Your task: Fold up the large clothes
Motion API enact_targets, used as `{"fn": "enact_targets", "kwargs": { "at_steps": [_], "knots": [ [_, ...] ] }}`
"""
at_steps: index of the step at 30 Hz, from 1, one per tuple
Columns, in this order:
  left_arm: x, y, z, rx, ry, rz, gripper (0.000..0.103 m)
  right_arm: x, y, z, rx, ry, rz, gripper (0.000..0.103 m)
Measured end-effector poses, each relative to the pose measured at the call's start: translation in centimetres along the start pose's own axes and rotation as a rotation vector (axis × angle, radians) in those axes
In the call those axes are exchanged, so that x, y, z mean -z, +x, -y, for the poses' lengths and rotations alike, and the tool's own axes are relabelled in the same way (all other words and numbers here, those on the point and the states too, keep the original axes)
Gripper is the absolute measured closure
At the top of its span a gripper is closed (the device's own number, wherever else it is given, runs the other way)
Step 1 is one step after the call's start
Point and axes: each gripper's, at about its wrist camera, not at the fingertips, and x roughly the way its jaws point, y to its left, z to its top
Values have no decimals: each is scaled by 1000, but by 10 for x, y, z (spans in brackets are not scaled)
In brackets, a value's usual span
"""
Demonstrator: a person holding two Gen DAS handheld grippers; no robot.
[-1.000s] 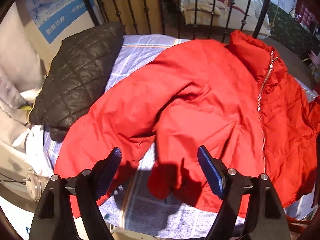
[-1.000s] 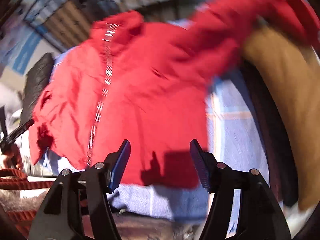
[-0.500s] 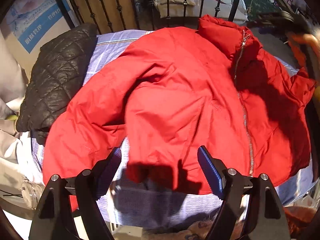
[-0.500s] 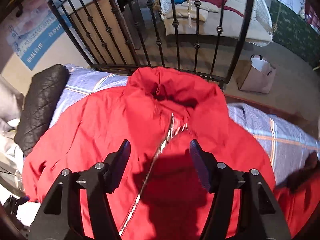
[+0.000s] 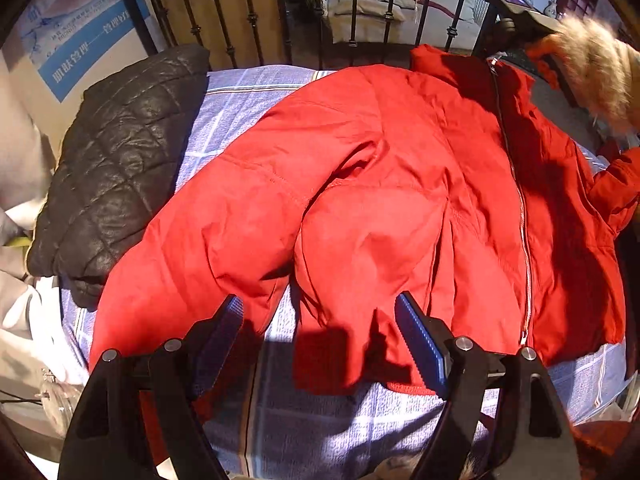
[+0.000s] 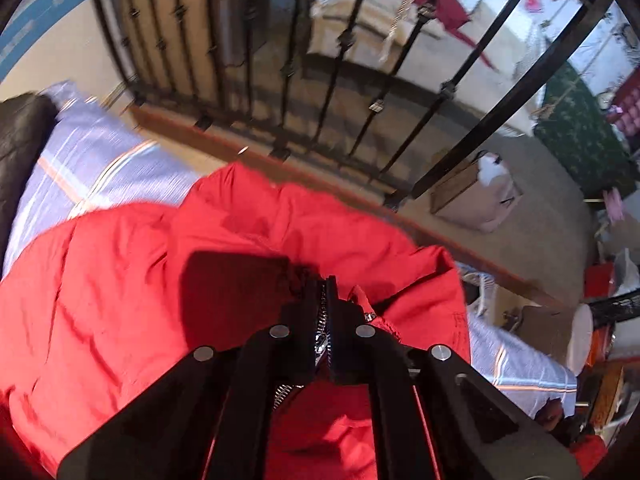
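Observation:
A large red puffer jacket [image 5: 380,208] lies spread front-up on a bed with a blue checked sheet [image 5: 312,428], its silver zipper [image 5: 520,216] running down the right side. One sleeve [image 5: 192,264] trails to the lower left. My left gripper [image 5: 320,340] is open and empty, hovering over the jacket's bottom hem. My right gripper [image 6: 326,300] is shut on the zipper edge at the jacket's collar [image 6: 280,216], near the bed's far end. The right gripper's body shows in the left wrist view at top right [image 5: 516,12].
A black quilted jacket [image 5: 116,160] lies at the left of the bed. A black metal railing [image 5: 280,8] stands behind the bed; it also shows in the right wrist view [image 6: 352,80]. White cloth [image 5: 24,312] is heaped at far left. A paper bag [image 6: 476,196] sits on the floor beyond.
My right gripper moved down onto the collar and closed on the zipper edge. My left gripper stayed open over the hem, shifting only slightly.

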Motion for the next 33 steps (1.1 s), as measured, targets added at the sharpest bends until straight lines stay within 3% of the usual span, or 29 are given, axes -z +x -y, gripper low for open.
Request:
{"fn": "enact_targets", "kwargs": {
  "at_steps": [5, 8, 10, 11, 14, 20, 22, 24, 28, 31, 33],
  "knots": [
    [-7, 11, 5, 18, 31, -1, 26, -5, 45, -17, 82, 58, -121, 94],
    [-11, 18, 6, 24, 40, -12, 26, 8, 25, -13, 85, 120, -43, 79],
    [-13, 21, 4, 34, 29, -12, 26, 18, 1, -3, 97, 153, 16, 47],
    [-15, 22, 4, 43, 26, -12, 26, 27, -15, 4, 74, 174, 52, 18],
    [-22, 22, 7, 59, 32, 2, 26, 60, -56, 11, -16, 152, 73, 16],
    [-38, 19, 40, 115, 73, 38, 26, 166, -100, 8, -156, 145, -42, 16],
    [-39, 22, 59, 140, 99, 27, 25, 210, -95, 6, -189, 185, -125, 16],
    [-35, 33, 79, 153, 140, -36, 23, 260, -86, 6, -216, 258, -196, 16],
    [-17, 65, 106, 108, 196, -162, 23, 339, -52, 12, -220, 409, -379, 16],
    [-5, 93, 119, 38, 250, -203, 16, 360, -36, 25, -266, 501, -379, 15],
    [-2, 105, 125, -6, 270, -200, 11, 357, -29, 24, -263, 470, -386, 10]
  ]
}}
